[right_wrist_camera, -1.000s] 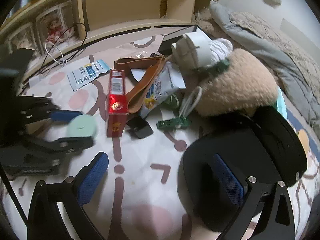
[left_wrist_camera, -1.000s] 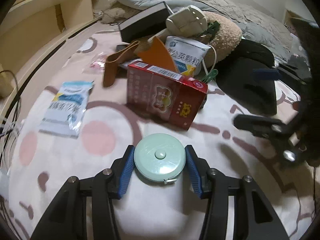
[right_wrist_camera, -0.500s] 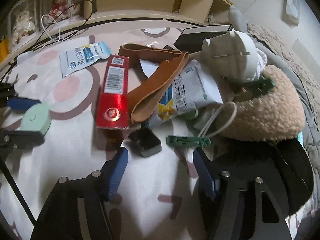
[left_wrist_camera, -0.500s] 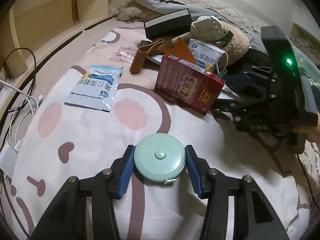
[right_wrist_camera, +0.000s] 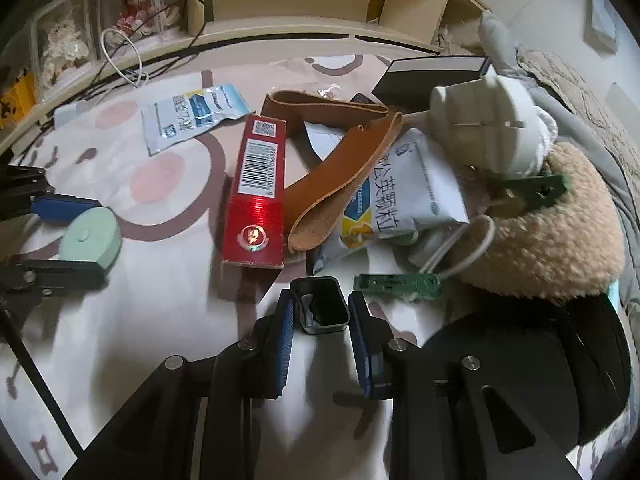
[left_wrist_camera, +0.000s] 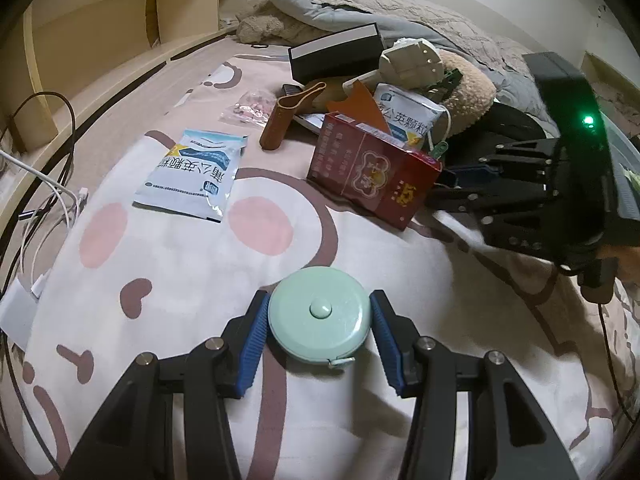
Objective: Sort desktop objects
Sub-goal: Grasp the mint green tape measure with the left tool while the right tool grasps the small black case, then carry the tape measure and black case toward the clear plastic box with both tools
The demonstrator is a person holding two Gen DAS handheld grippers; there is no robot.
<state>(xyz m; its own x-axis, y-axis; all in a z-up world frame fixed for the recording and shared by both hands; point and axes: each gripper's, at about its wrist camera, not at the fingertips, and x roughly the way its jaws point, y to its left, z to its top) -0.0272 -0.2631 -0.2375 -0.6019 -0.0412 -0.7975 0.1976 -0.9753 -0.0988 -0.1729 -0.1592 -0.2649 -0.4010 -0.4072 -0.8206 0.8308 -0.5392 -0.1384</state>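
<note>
Bed point(left_wrist_camera: 168, 264), cartoon-print sheet: carries all items.

Red carton point(right_wrist_camera: 256, 196): on its side, long axis running away from the right jaws, just beyond them.

Left gripper point(left_wrist_camera: 318, 330): jaws clenched on the mint tape measure point(left_wrist_camera: 318, 314), just above the sheet.

Right gripper point(right_wrist_camera: 320, 320): jaws have just been closing; the small black case point(right_wrist_camera: 320, 306) sits between them, pads at its sides, firm contact not certain.

Left view hides the case behind the carton; right view shows it plainly, beside the green clip point(right_wrist_camera: 398, 281).
</note>
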